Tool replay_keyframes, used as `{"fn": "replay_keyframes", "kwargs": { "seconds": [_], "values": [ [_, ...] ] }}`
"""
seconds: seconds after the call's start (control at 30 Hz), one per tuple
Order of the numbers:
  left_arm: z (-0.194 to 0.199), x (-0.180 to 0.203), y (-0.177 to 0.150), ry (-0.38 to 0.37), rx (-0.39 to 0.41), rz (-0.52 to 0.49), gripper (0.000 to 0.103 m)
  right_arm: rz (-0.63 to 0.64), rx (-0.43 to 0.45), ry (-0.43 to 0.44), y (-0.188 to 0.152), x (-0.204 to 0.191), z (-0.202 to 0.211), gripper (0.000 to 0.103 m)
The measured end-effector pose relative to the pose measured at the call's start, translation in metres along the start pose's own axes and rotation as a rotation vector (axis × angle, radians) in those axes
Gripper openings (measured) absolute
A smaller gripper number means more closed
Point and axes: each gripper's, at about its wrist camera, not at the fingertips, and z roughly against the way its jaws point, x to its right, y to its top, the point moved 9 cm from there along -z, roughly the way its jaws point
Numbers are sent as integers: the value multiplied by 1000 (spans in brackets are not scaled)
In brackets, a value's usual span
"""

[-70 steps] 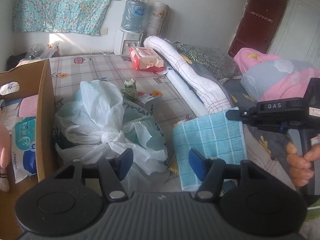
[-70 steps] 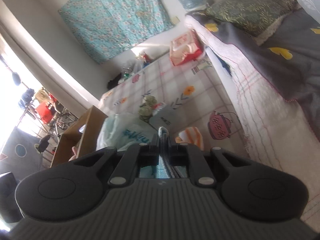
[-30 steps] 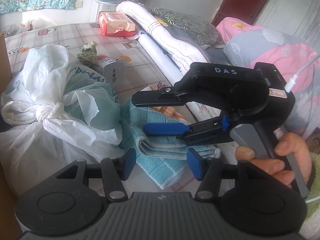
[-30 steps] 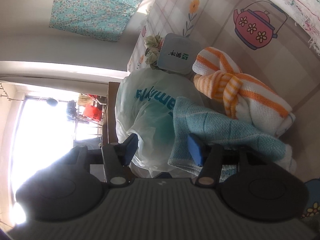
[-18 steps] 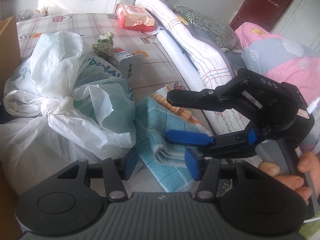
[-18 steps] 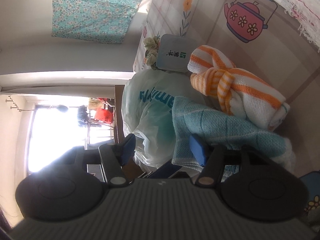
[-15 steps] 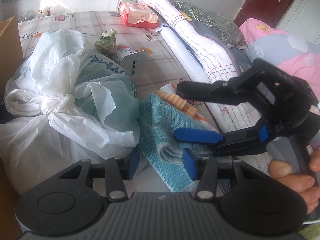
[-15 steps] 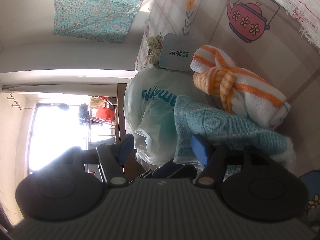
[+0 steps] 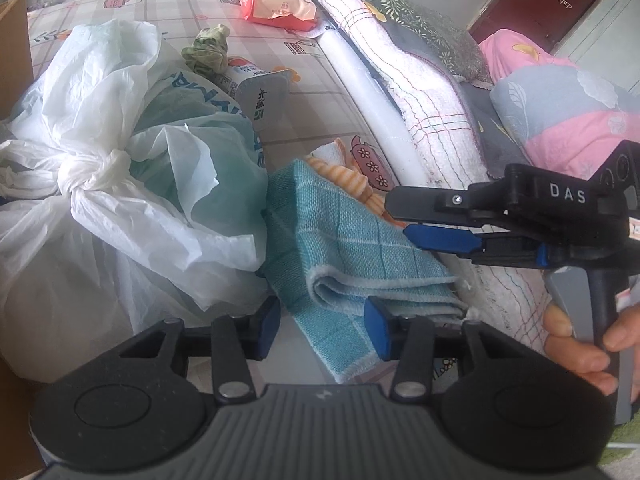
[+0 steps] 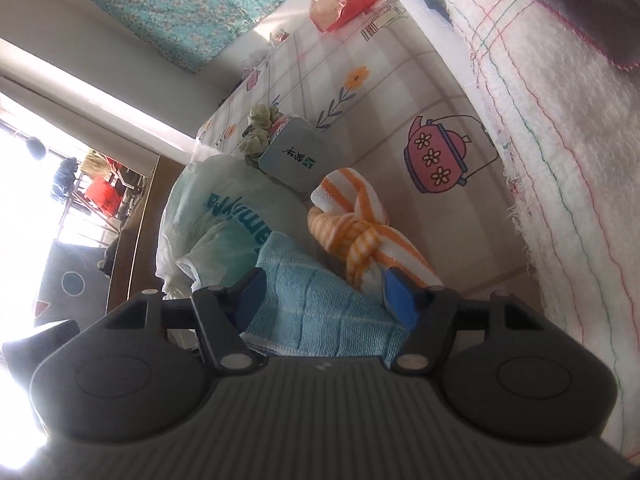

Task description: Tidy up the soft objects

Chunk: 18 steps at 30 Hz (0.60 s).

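A folded teal towel (image 9: 344,248) (image 10: 320,312) lies on the patterned sheet, leaning on an orange-striped cloth (image 9: 352,184) (image 10: 360,232) tied in a knot. My left gripper (image 9: 322,330) hangs just over the towel's near corner. That corner shows between its blue pads, which do not press on it. My right gripper (image 9: 400,219) (image 10: 326,296), held by a hand (image 9: 580,344), sits at the towel's right edge. Its jaws are closing, with the towel's end loose between them.
A knotted white plastic bag (image 9: 100,168) bulges against the towel's left side. Behind it are a tissue pack (image 9: 260,96), a green cloth ball (image 9: 208,46) and a red wipes pack (image 9: 276,8). A rolled white blanket (image 9: 420,112) runs along the right, and a cardboard box (image 9: 14,40) stands far left.
The towel, once held up by my right gripper, now lies folded and released. My right gripper has rolled and drawn back to the right. My left gripper has sunk closer to the towel.
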Motion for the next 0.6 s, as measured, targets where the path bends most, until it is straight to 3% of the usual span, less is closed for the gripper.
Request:
{"fn": "replay_keyframes", "kwargs": {
  "seconds": [0.3, 0.37, 0.6],
  "values": [
    [-2, 8, -6, -120, -46, 45, 54, -26, -37, 1, -9, 3, -3, 53],
    [-2, 9, -7, -128, -47, 50, 56, -52, -36, 1, -10, 8, -5, 45],
    [-3, 10, -8, -139, -41, 45, 61, -48, -70, 48, -21, -1, -4, 38]
  ]
}}
